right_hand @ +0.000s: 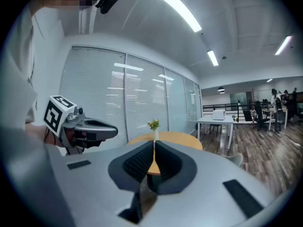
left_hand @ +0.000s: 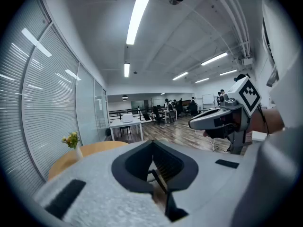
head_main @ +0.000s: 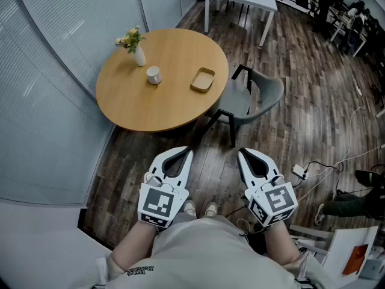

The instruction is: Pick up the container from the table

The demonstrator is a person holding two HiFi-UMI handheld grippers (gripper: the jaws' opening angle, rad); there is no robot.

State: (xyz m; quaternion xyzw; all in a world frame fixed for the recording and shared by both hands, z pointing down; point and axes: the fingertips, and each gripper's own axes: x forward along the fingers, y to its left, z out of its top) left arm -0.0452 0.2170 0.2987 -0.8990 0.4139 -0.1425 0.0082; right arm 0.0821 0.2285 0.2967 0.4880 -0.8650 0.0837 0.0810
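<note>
Jaws met at the tips on both units, nothing between them: left hand-held gripper (head_main: 188, 152) and right hand-held gripper (head_main: 240, 152) were closed and empty, side by side over the wood floor (head_main: 301, 101). Ahead stood the round surface (head_main: 168, 104). Tan container (head_main: 203, 79) lay near its right edge, white cup (head_main: 154, 75) to its left, flower vase (head_main: 138, 52) beyond. Grey chair (head_main: 258, 95) stood alongside.
</note>
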